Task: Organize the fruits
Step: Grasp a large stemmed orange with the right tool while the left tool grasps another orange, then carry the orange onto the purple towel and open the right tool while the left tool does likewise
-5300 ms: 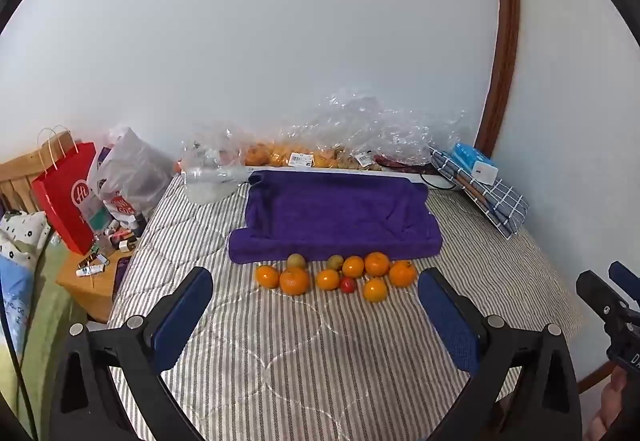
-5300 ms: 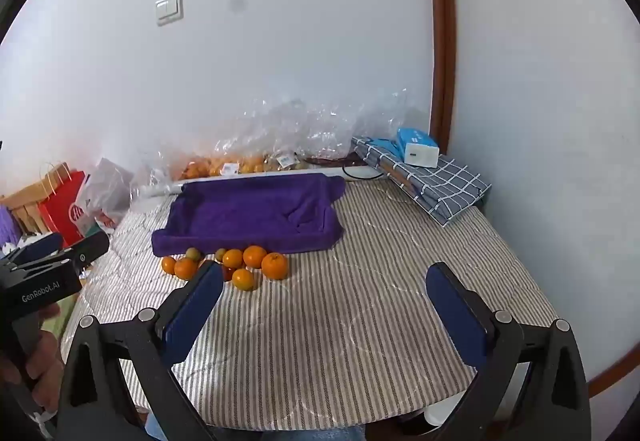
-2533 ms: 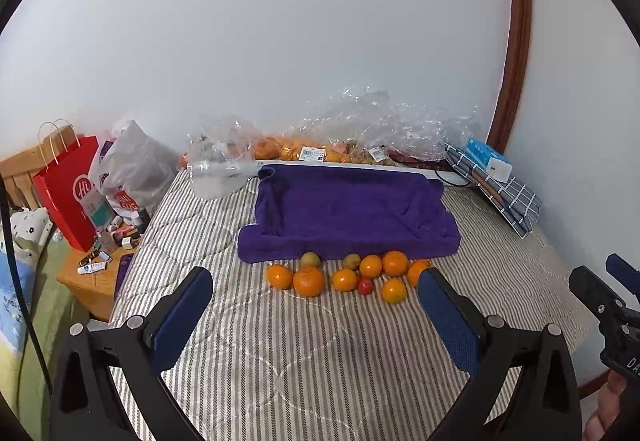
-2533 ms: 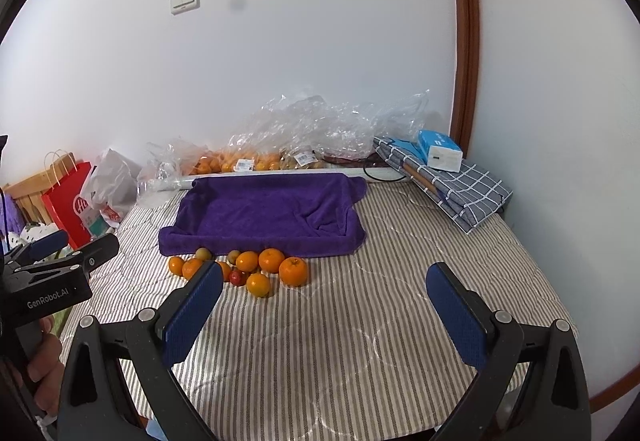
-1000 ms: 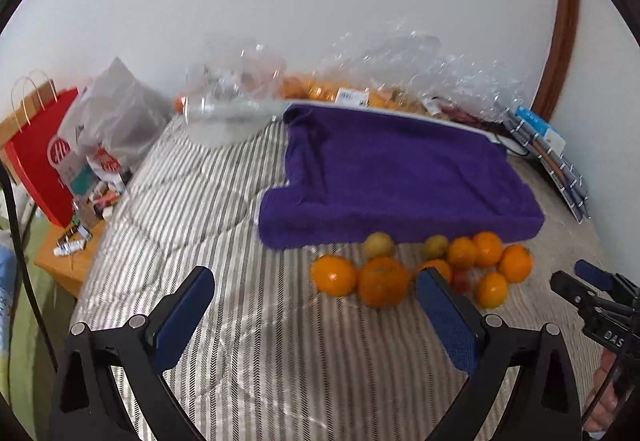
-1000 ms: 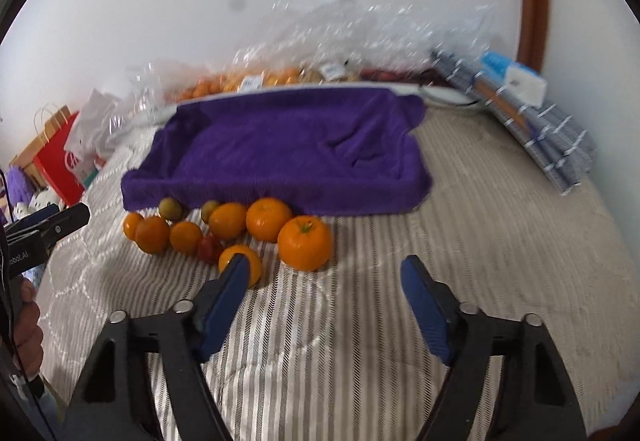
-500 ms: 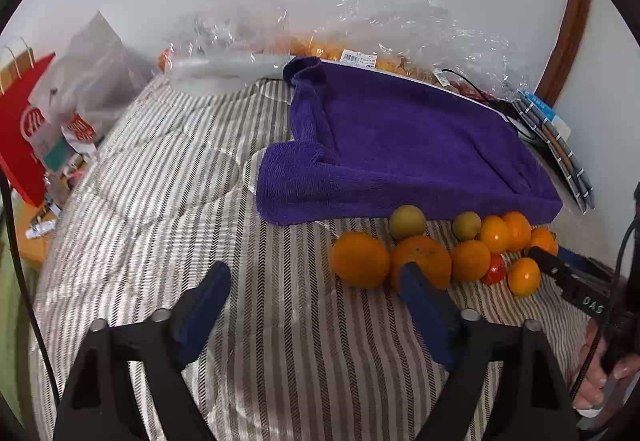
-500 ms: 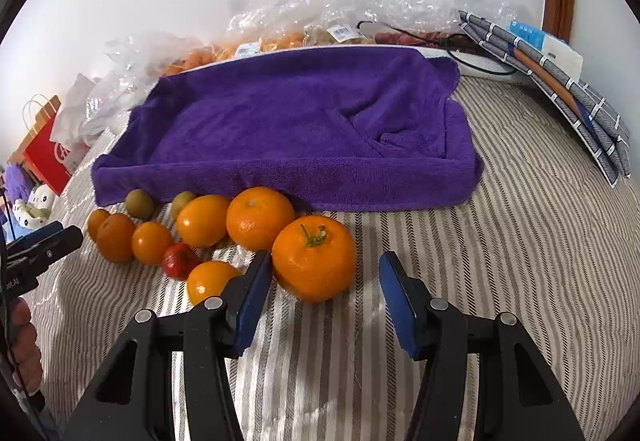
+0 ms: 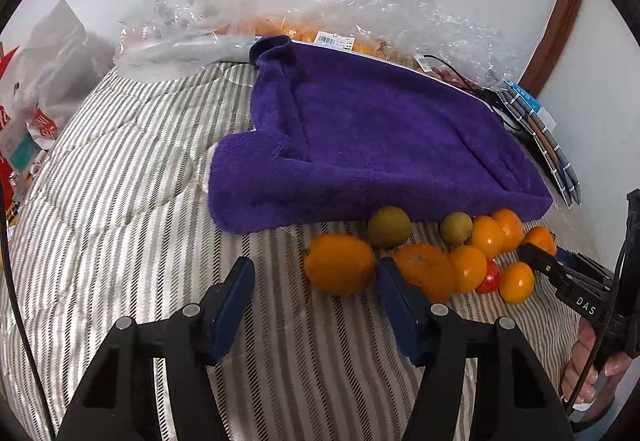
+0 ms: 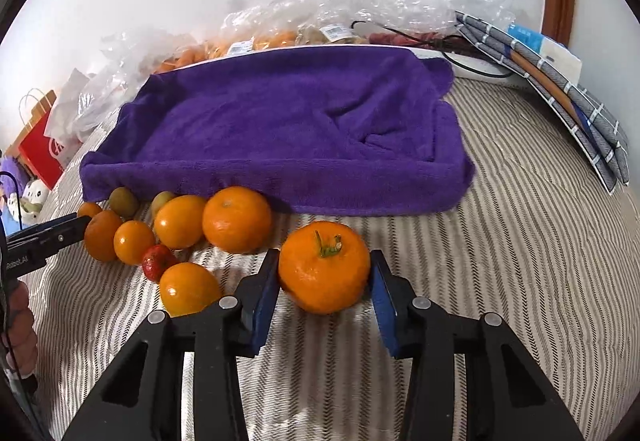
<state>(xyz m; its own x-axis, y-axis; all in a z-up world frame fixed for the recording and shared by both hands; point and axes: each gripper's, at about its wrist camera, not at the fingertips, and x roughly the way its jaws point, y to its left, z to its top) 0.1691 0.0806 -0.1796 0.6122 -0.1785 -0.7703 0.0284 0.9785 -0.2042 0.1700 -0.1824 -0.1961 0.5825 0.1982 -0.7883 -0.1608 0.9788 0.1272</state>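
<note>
Several oranges, two green fruits and a small red fruit lie in a cluster on the striped bedcover before a purple towel point(image 9: 380, 137). My right gripper point(image 10: 325, 273) has its pads on both sides of a stemmed orange point(image 10: 324, 267), touching it. My left gripper point(image 9: 312, 281) is open, low over the cover, with the leftmost orange point(image 9: 339, 264) just ahead between its fingers. A larger orange point(image 9: 424, 273) sits behind the right finger. The purple towel also shows in the right wrist view point(image 10: 280, 129).
Clear plastic bags of fruit point(image 10: 280, 37) lie along the wall behind the towel. A checked folded cloth with a blue box point(image 10: 560, 81) is at the right. A red paper bag point(image 10: 44, 145) stands off the left edge. Striped cover point(image 10: 520, 241) lies right of the fruits.
Both grippers have dropped and moved forward to the fruit row. The right fingers have narrowed onto the stemmed orange. The left fingers have narrowed around the leftmost orange.
</note>
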